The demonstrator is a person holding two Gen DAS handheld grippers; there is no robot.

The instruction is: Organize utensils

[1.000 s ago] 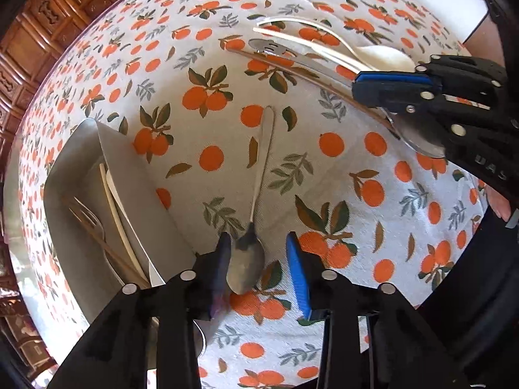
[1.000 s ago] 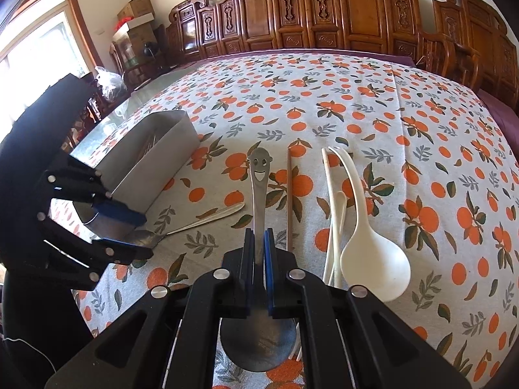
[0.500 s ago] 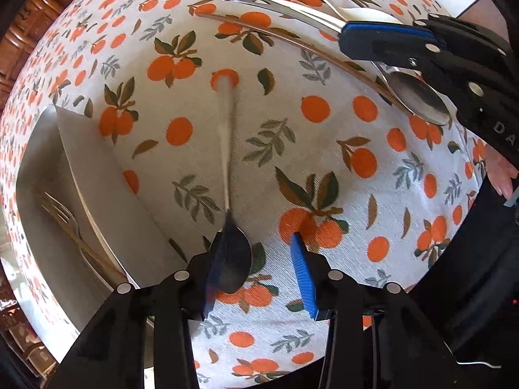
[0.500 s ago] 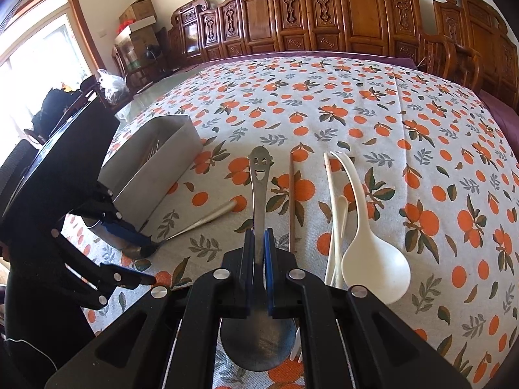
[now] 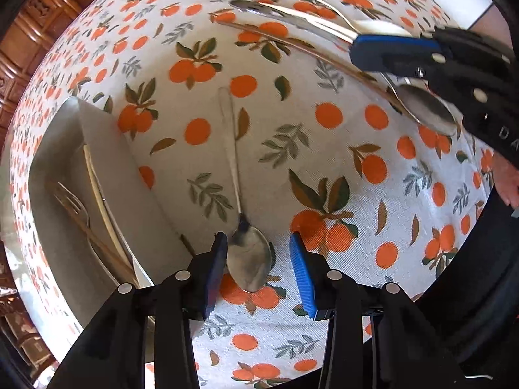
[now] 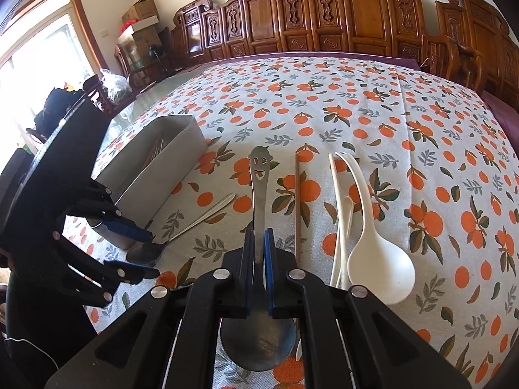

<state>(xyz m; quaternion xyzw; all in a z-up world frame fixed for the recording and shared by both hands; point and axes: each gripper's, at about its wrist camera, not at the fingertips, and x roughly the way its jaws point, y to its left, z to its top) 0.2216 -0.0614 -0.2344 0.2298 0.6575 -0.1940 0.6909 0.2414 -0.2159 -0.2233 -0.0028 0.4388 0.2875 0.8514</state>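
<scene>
Beside the tray (image 5: 107, 149), the left gripper (image 5: 258, 261) straddles a spoon (image 5: 248, 262) lying on the cloth, pads not yet pressing, so closing on the curved bowl may squirt it away; the right gripper (image 6: 258, 253) clamps a smiley spoon (image 6: 258, 175).

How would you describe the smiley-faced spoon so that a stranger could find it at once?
Start at the grey box on the orange-patterned tablecloth. Right of it lie several utensils; the metal spoon is gripped in the right tongs. Only its handle tip has a cut-out smiling face.
</scene>
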